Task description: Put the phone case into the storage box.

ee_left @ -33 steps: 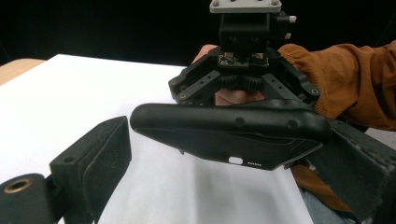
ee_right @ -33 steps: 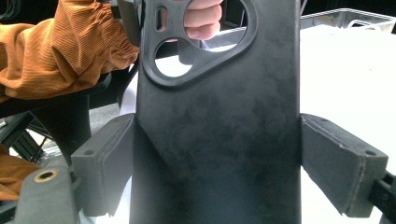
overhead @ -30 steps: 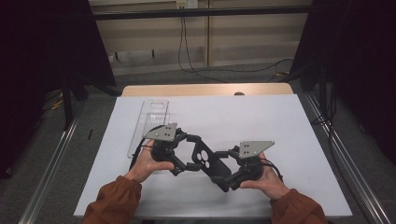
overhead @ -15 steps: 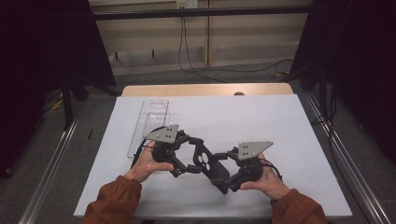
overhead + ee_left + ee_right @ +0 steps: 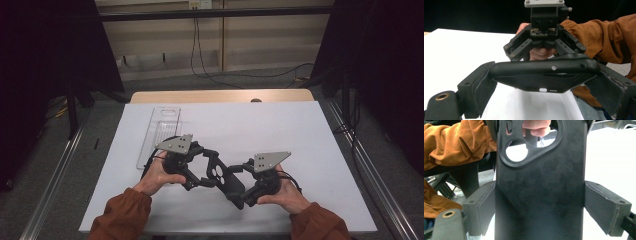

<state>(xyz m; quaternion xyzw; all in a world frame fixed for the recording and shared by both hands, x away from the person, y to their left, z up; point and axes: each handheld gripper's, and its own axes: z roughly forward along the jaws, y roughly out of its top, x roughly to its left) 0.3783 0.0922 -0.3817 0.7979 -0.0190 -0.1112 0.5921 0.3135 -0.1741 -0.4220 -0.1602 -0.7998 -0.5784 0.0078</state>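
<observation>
A black phone case (image 5: 221, 177) hangs just above the white table cover, held between both grippers near the front edge. My left gripper (image 5: 209, 172) comes in from the left and is shut on it. In the left gripper view the pads (image 5: 482, 81) press the two sides of the case (image 5: 544, 75), with the charging-port end facing the camera. The right gripper (image 5: 237, 186) comes from the right and is shut on the other end. In the right gripper view its pads (image 5: 482, 205) clamp the case (image 5: 539, 195), whose camera cutout lies at the top. The right gripper (image 5: 544, 56) also faces the left camera.
A clear plastic tray (image 5: 160, 131) lies on the white cover (image 5: 300, 130) left of centre, just beyond the left hand. The wooden table edge (image 5: 220, 96) runs along the back. Metal rails (image 5: 60, 165) flank the table, and cables lie on the floor behind.
</observation>
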